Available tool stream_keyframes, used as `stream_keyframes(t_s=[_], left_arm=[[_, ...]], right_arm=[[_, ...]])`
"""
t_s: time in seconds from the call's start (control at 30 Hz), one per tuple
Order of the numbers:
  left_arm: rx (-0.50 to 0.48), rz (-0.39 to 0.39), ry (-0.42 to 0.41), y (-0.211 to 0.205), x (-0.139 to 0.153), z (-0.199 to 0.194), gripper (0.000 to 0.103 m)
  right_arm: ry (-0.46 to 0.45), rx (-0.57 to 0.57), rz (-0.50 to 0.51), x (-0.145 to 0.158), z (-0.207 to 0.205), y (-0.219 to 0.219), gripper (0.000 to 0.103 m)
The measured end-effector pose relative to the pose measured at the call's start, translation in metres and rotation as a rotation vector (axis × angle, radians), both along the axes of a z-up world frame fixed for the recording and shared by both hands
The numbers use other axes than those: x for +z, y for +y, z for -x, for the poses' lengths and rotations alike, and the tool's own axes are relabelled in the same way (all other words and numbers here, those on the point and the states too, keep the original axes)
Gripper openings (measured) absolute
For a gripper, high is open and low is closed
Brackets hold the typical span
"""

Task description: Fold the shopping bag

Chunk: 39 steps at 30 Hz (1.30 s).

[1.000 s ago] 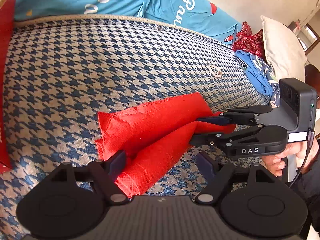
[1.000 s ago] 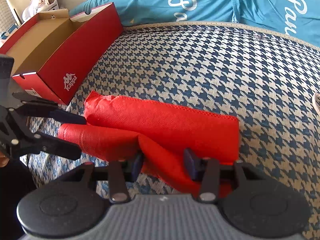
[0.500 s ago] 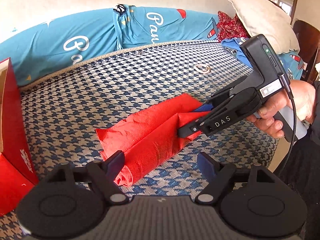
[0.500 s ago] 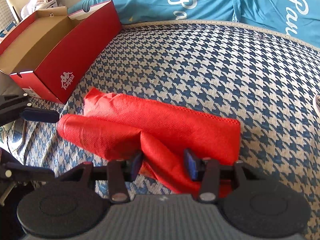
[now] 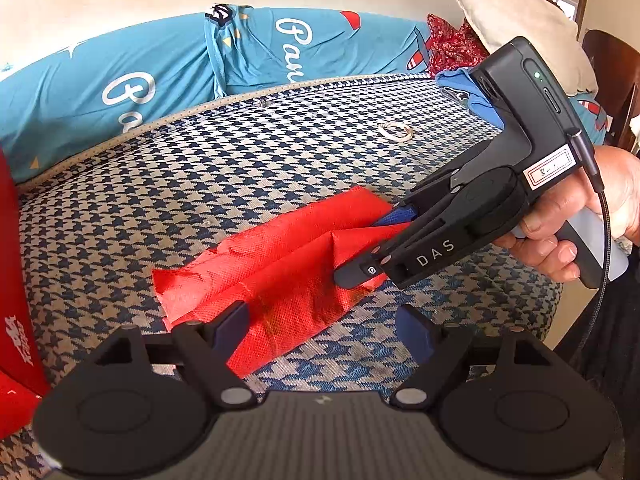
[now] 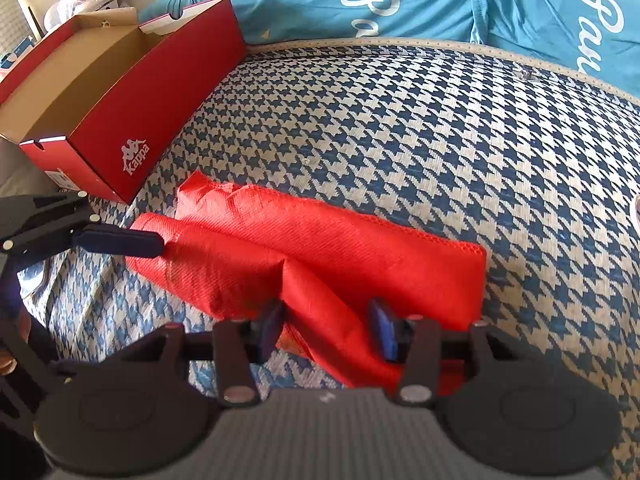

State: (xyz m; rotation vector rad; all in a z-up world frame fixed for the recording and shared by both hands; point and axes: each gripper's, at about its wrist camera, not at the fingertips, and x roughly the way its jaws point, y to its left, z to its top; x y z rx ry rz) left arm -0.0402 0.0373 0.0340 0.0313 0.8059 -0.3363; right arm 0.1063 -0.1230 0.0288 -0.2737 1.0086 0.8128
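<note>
Backing off now, the left claw (image 5: 320, 322) has swung clear of the bag (image 5: 280, 264), jaws wide and empty, the near bag end just ahead of it. Further along, the right claw (image 6: 326, 326) pinches a raised fold at the bag's far end on the bed (image 6: 400, 140). Soft, light, floppy cloth; I'd take it by an edge.

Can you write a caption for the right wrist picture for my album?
Right gripper straddles a crumpled red fabric shopping bag on the houndstooth bedspread.
</note>
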Motion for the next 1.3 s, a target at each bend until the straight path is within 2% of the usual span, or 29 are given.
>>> stream_keyframes(t_s=[0.23,0.47,0.6,0.8,0.93,1.03,1.3], left_arm=[[0.030,0.055,0.004,0.011,-0.009,-0.008,0.081],[0.094,0.141,0.026,0.022,-0.018,-0.017,0.082],[0.143,0.168,0.031,0.023,-0.024,-0.020,0.082],[0.181,0.176,0.028,0.021,-0.029,-0.020,0.082],[0.196,0.200,0.030,0.024,-0.031,-0.021,0.082],[0.202,0.208,0.030,0.025,-0.031,-0.021,0.082],[0.216,0.218,0.025,0.026,-0.032,-0.021,0.082]], right_arm=[[-0.004,0.012,0.002,-0.001,-0.001,0.001,0.045],[-0.030,0.031,0.008,0.000,0.000,0.003,0.045],[-0.078,0.057,0.006,0.004,0.005,0.003,0.045],[-0.131,0.068,-0.024,0.013,0.011,-0.011,0.046],[-0.191,0.089,-0.034,0.019,0.019,-0.025,0.052],[-0.229,0.080,-0.048,0.025,0.022,-0.041,0.052],[-0.230,0.028,-0.081,0.027,0.016,-0.058,0.050]])
